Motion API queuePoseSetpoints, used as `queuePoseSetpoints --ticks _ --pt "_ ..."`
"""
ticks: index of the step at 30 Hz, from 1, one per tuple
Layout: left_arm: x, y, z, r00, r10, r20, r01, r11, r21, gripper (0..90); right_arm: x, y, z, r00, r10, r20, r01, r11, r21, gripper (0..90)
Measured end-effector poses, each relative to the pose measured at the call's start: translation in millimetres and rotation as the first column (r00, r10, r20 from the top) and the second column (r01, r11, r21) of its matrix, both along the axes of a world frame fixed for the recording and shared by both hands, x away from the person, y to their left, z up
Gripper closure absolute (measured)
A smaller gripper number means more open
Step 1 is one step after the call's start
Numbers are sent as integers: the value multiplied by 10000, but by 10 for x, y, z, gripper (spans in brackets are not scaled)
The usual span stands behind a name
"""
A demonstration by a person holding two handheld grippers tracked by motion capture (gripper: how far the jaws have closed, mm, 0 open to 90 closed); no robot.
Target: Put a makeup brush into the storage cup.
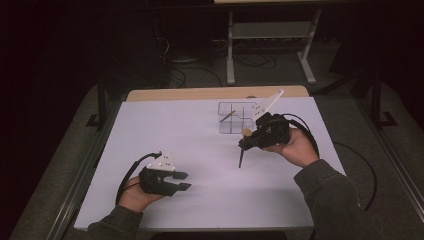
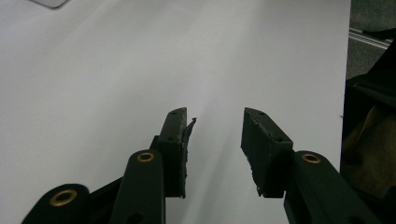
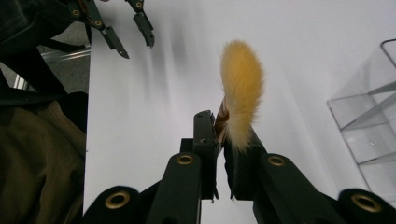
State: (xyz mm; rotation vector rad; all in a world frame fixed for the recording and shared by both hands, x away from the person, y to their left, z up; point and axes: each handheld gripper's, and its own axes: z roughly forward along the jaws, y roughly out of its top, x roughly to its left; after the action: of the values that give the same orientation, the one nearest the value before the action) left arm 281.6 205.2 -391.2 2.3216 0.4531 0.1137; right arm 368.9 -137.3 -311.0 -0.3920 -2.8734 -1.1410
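My right gripper [image 1: 246, 142] is held above the table's right middle, shut on a brush [image 1: 241, 158]. The brush's dark handle points down toward the white table [image 1: 165, 130], and its tan bristle head [image 3: 242, 88] sticks out past the jaws in the right gripper view [image 3: 223, 125]. Just beyond it stands a clear divided organizer box [image 1: 235, 119] with a thin stick-like item [image 1: 227, 116] leaning in one compartment. My left gripper [image 1: 183, 180] rests low near the front left, open with nothing between its fingers [image 2: 173, 135]. It appears far off in the right gripper view [image 3: 128, 30].
The clear box's wall [image 3: 369, 116] is close on the right of the brush. A wooden strip [image 1: 215, 93] runs along the table's far edge. Beyond it are a grey metal stand [image 1: 270, 35] and cables on a dark floor.
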Motion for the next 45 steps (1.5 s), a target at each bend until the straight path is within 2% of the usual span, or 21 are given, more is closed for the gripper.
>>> queuePoseSetpoints --ticks 7,8,9,10,31,45 --pt "-13 61 -26 10000 77 3 -77 9999 101 582 78 -66 28 9995 -303 8 303 9995 54 827" --pt "-22 62 -33 9999 154 -52 -154 9999 -16 580 87 -74 31 9995 -301 26 301 9995 48 827" --pt "-19 75 -30 9999 112 2 -112 9999 95 578 96 -82 33 9994 -344 -1 344 9994 73 827" --pt "-26 76 -35 9998 172 -30 -172 9999 -1 577 103 -91 38 9992 -389 -47 389 9992 71 827" --pt "-39 177 -56 9995 301 -29 -301 9995 20 550 317 -190 174 9961 -886 42 886 9961 -16 827" --pt "-44 246 -35 9991 425 24 -425 9990 -154 538 470 -233 290 9932 -1153 132 1153 9933 -52 827"
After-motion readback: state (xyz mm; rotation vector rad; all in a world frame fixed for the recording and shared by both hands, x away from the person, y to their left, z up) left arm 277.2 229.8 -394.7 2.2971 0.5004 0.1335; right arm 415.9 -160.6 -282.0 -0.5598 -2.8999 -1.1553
